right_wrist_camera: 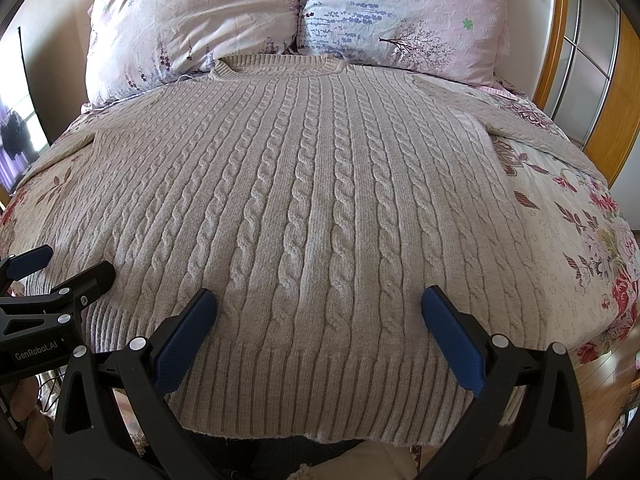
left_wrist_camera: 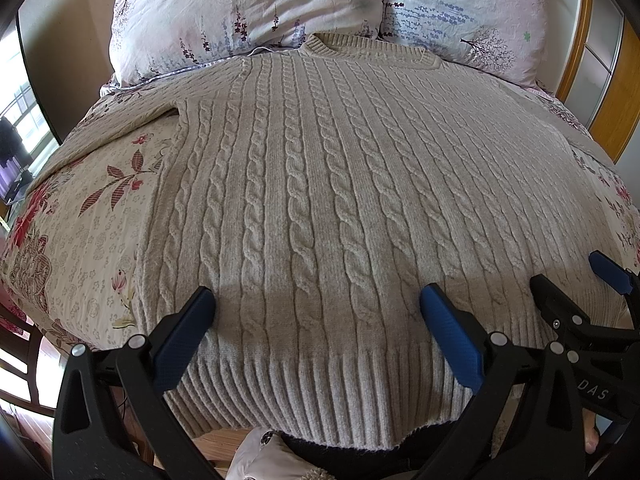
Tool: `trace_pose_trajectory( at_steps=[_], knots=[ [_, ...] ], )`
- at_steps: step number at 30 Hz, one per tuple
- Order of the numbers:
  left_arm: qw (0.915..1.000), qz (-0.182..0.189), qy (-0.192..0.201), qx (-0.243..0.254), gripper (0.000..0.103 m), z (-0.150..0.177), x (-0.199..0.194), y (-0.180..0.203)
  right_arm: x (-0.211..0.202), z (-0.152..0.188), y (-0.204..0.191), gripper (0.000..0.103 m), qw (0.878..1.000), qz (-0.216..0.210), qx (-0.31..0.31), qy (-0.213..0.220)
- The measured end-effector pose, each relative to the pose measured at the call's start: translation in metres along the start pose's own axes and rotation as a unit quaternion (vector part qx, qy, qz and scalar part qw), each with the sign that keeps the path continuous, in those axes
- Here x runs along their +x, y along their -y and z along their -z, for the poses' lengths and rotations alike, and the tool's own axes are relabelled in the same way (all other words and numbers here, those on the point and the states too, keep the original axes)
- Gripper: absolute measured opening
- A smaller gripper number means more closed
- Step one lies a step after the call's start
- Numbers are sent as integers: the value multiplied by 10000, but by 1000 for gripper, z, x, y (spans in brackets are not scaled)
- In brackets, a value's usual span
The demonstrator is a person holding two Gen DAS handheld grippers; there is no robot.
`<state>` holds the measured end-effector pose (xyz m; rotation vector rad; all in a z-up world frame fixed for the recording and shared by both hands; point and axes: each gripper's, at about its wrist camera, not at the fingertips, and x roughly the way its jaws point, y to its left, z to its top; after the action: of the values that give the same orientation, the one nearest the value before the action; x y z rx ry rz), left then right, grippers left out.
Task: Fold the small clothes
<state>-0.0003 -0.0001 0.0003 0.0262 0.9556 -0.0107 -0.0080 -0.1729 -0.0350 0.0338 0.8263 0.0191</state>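
A beige cable-knit sweater (left_wrist_camera: 320,184) lies flat and face up on the bed, collar toward the pillows, ribbed hem hanging over the near edge; it also fills the right wrist view (right_wrist_camera: 312,200). Its sleeves spread out to the left (left_wrist_camera: 120,128) and right (right_wrist_camera: 532,128). My left gripper (left_wrist_camera: 318,300) is open and empty, hovering over the hem area left of centre. My right gripper (right_wrist_camera: 319,300) is open and empty over the hem right of centre. The right gripper also shows at the right edge of the left wrist view (left_wrist_camera: 576,280), and the left gripper at the left edge of the right wrist view (right_wrist_camera: 60,268).
A floral bedspread (left_wrist_camera: 80,220) covers the bed. Two pink floral pillows (right_wrist_camera: 192,24) (right_wrist_camera: 408,12) lean at the head. A wooden-framed wardrobe door (right_wrist_camera: 580,60) stands at the right. A window (left_wrist_camera: 16,120) is at the left. Wooden floor (right_wrist_camera: 608,372) shows below the bed's edge.
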Motion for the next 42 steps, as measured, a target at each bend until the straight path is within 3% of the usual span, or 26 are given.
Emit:
trace_pose_trajectory(
  at_steps=[15,26,31,35,38,40,42],
  knots=[
    [9999,19,-107,40,101,-4,3,-2,2,-4,1,102,9999,-62,-93,-67],
    [9998,-35,-63,189,101,-12,6,1,8,-13,18,102,9968,-585,-530,157],
    [9991,-219,70,360,101,-23,9,5,1,-46,64,102,9980,-448,166,411],
    [9988,-209,218,389,101,-36,12,3,0,-80,134,98,9897,-442,1250,547],
    [9987,-147,308,382,101,-50,14,-4,5,-100,190,87,9749,-388,2113,593],
    [9986,-24,376,362,101,-61,13,-11,13,-109,224,73,9617,-343,2659,570],
    [9983,172,457,332,101,-71,14,-18,25,-112,261,65,9424,-375,3286,493]
  ],
)
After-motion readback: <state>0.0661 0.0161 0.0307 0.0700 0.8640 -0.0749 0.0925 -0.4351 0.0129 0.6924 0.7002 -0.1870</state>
